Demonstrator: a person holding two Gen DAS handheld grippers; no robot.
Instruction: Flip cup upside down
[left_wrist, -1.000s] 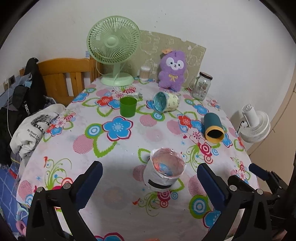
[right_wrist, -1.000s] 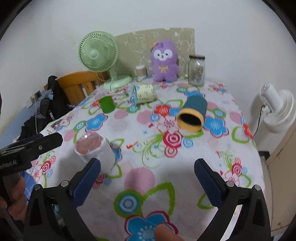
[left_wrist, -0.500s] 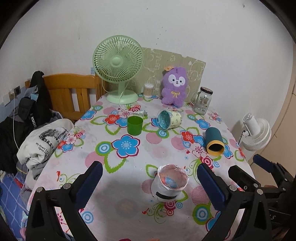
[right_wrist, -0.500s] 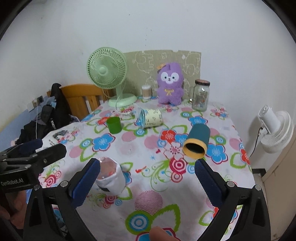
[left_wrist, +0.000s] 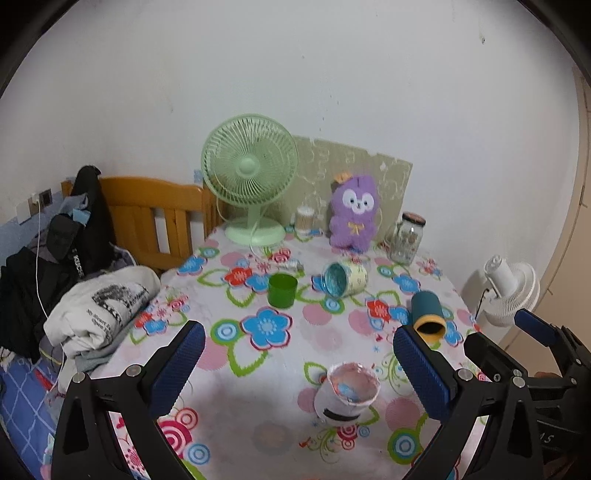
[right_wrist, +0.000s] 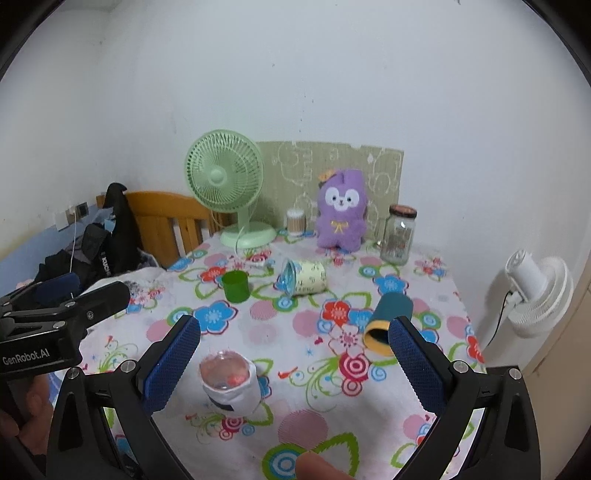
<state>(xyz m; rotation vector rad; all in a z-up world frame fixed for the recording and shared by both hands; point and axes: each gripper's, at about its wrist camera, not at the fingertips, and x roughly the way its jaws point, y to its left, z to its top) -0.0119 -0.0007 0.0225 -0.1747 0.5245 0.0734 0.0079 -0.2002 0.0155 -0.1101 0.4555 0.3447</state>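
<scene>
Left gripper (left_wrist: 297, 363): fingers spread wide, nothing held; hovers above the near edge of the worktop (left_wrist: 236, 413).
Right gripper (right_wrist: 295, 354): fingers equally wide apart, empty; a thumb shows at the bottom of its view.
White cup (left_wrist: 347, 393): the nearest cup, white-wrapped with a pinkish inside, mouth up and leaning a little; sits between the left fingers in view but lower, touching neither.
Other cups, seen from the white cup: green cup (left_wrist: 282, 290) upright farther back; cream patterned cup (left_wrist: 345, 279) and teal tumbler (left_wrist: 428, 314) both on their sides beyond it.
Risk, target: several cups present, so the wrong one may get picked.
Risk, grip: the wrap looks soft; a hard squeeze could crush it, a light one let it slip mid-turn.
Risk, placement: near the worktop edge, a nudge could send it off.
Risk, cloth: fingers may snag the floral tablecloth (right_wrist: 332, 373).
</scene>
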